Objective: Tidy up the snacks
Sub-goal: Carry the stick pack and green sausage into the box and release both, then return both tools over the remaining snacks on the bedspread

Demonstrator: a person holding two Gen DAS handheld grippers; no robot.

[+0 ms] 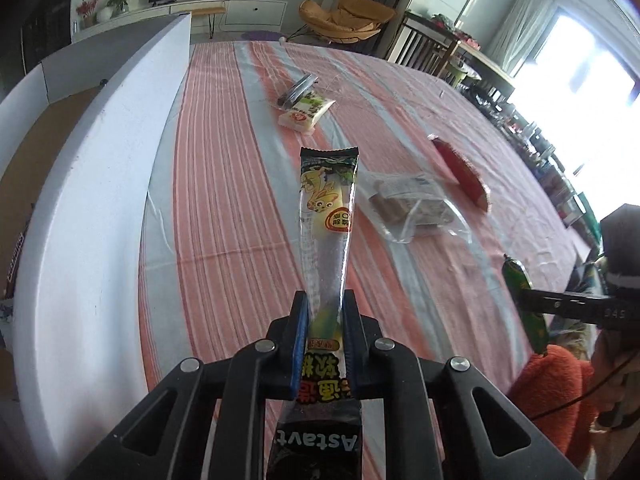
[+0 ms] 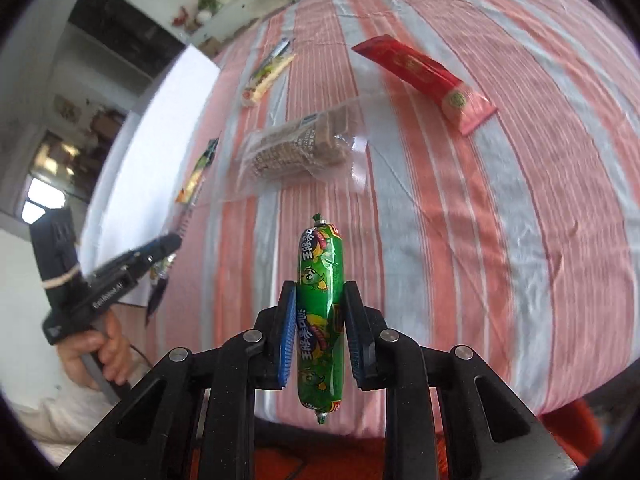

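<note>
On striped cloth [image 1: 248,184], three loose snacks, left gripper [image 1: 325,304] clamping candy stick [image 1: 326,216], right gripper [image 2: 319,296] clamping sausage [image 2: 320,304].

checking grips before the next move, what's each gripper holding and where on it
Left gripper pinches the long candy stick packet near its lower end. Right gripper clamps the green sausage around its middle.

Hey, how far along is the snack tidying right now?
Nothing looks sorted yet. In hand: the left claw is shut on a long candy stick, and the right claw is shut on a green sausage, both lifted off the striped cloth. Left on the cloth: a red packet, a clear wafer pack and a white packet.
</note>
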